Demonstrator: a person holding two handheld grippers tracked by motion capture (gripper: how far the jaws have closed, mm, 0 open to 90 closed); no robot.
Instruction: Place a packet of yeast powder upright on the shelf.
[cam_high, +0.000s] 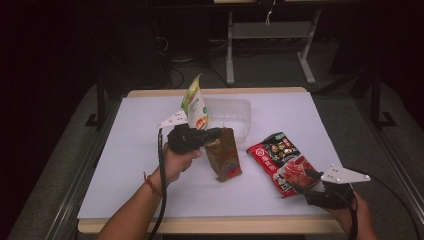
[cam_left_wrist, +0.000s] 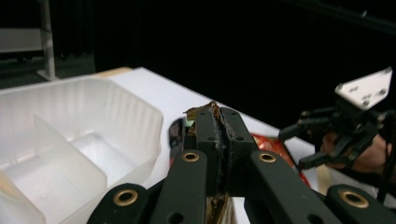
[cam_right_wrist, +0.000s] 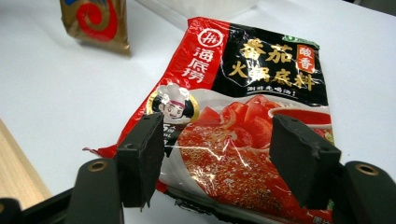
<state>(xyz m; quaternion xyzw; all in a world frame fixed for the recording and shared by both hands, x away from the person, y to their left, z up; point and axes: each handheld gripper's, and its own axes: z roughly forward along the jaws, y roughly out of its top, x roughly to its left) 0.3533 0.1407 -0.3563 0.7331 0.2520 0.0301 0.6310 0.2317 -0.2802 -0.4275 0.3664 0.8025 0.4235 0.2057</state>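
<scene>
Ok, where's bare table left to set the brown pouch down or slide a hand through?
Free: the wide left strip of the table beside the left gripper, and the front band below the brown pouch. The far right corner past the clear tray is bare too. Crowded: the middle, where the tray, the green pouch, the brown pouch and the red packet cluster.

Black grippers, brass-riveted jaws, grey plates, red wristband (cam_high: 148, 182).

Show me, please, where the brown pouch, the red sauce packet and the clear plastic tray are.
brown pouch (cam_high: 226, 160), high view, on its front face below the jaws.
red sauce packet (cam_right_wrist: 261, 84), right gripper view, on the printed black upper part.
clear plastic tray (cam_left_wrist: 116, 105), left gripper view, on its ribbed side wall.
</scene>
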